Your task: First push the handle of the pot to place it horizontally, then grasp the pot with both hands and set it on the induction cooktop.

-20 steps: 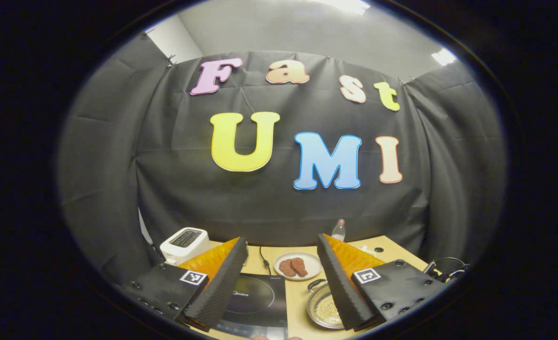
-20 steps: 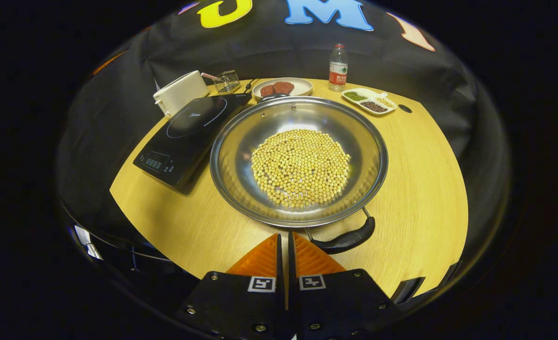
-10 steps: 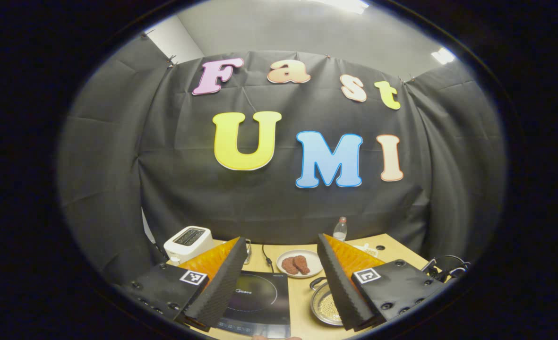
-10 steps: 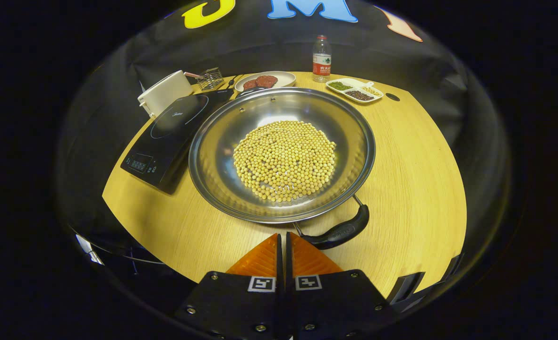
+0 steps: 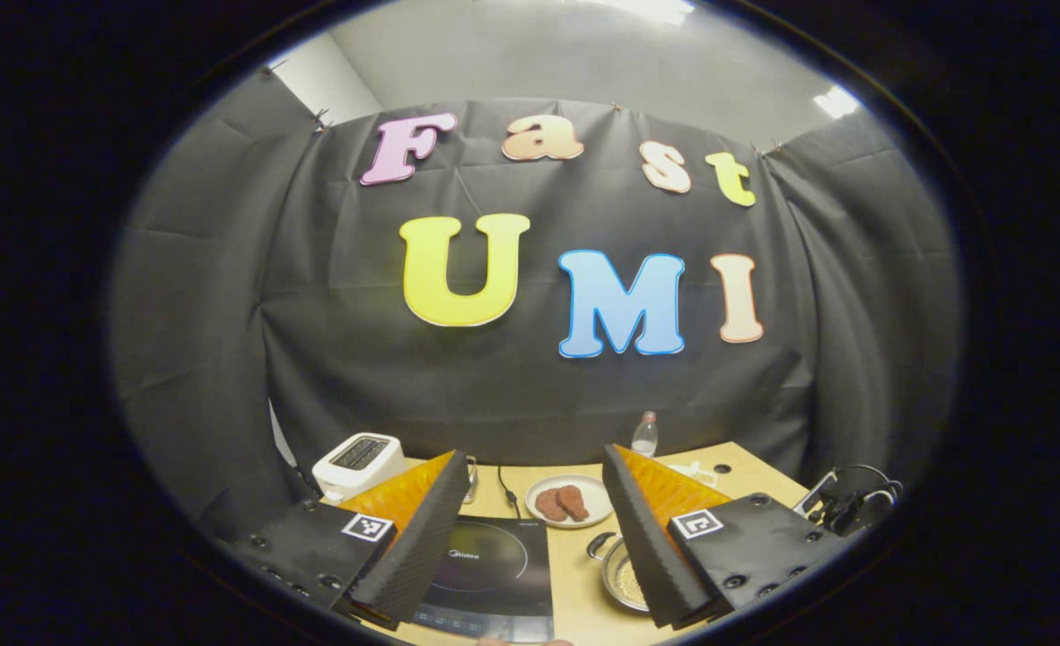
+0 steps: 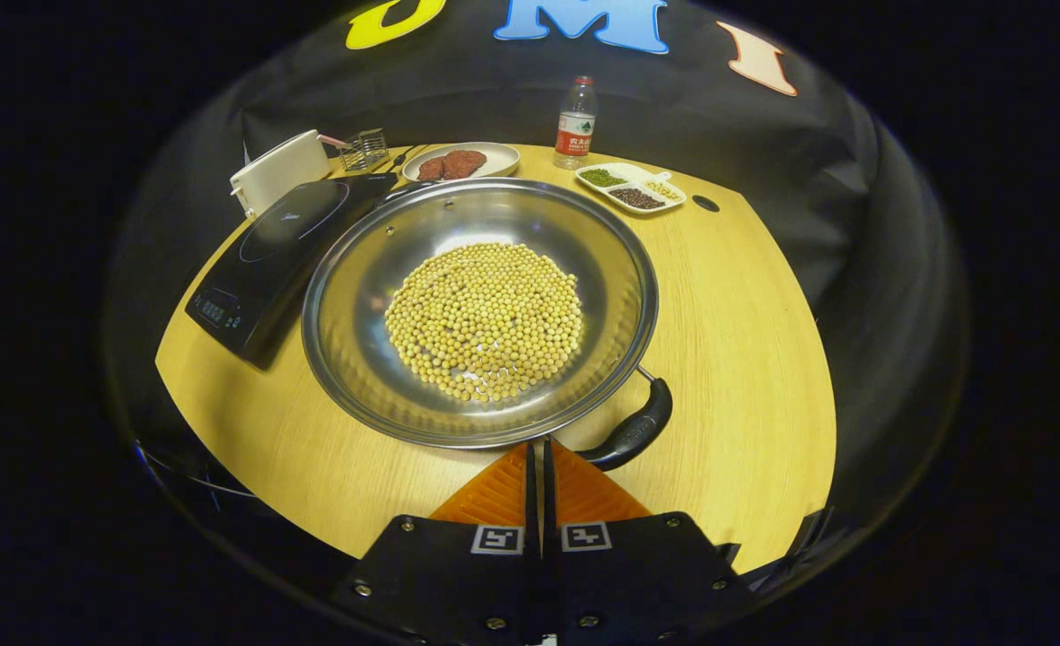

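The pot (image 6: 480, 309), a wide shallow steel pan with a heap of pale yellow beans (image 6: 485, 318) in its middle, sits on the wooden table (image 6: 754, 359) at the centre of the right gripper view; its dark handle (image 6: 633, 432) juts from the rim at the lower right of the pan, angled toward the lower centre of the frame; a second, smaller handle at the far rim is hard to make out; the right gripper (image 6: 538, 449) stands at the bottom centre with its two fingers pressed together, their tips just beside the near rim and the inner end of the handle, though whether they touch it I cannot tell; to the left of the pot, just beside its rim, lies the black induction cooktop (image 6: 269, 247); past it at the upper left stand a white toaster (image 6: 280, 170) and a small wire rack (image 6: 366, 148); along the far edge, a plate of browned meat (image 6: 460, 161), a water bottle (image 6: 573, 126) and a divided dish of beans (image 6: 630, 187); in the left gripper view the left gripper (image 5: 530, 511) is held high with its fingers wide apart and nothing between them, and the cooktop (image 5: 485, 574), the meat plate (image 5: 564, 502) and part of the pot (image 5: 624, 579) appear low in the frame.
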Available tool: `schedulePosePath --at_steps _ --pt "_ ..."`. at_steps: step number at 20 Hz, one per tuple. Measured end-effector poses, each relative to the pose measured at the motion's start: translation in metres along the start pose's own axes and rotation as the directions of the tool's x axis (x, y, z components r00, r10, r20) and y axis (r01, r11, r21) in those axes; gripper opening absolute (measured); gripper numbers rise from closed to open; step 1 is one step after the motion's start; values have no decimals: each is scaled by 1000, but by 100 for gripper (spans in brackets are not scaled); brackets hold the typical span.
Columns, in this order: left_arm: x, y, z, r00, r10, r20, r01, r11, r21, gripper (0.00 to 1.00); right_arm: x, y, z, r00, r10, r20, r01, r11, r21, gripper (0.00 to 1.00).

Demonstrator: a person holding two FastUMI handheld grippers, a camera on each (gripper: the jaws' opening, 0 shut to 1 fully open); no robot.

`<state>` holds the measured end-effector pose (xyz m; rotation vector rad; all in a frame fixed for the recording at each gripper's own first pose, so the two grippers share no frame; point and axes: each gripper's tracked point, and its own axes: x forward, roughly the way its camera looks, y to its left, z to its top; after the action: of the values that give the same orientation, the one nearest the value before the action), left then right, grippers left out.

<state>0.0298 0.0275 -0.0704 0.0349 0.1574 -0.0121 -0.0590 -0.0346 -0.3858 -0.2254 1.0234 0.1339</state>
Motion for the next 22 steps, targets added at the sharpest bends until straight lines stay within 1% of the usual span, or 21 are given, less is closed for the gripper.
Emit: schedulePosePath --at_steps 6,14,16,22 --pt "-3 -3 -2 1000 -1 -3 1 1000 10 95 10 -25 8 999 -50 9 50 999 -5 1" --pt "-4 -8 -3 1000 -4 -11 4 1000 15 95 26 -66 24 990 -135 30 137 987 -82 1" --pt "-4 -10 -3 1000 -6 -13 6 1000 18 97 29 -74 28 988 -149 35 152 983 -102 1" --pt "-5 -13 -5 1000 -7 -21 7 1000 26 95 40 -90 43 984 -172 44 177 976 -129 1"
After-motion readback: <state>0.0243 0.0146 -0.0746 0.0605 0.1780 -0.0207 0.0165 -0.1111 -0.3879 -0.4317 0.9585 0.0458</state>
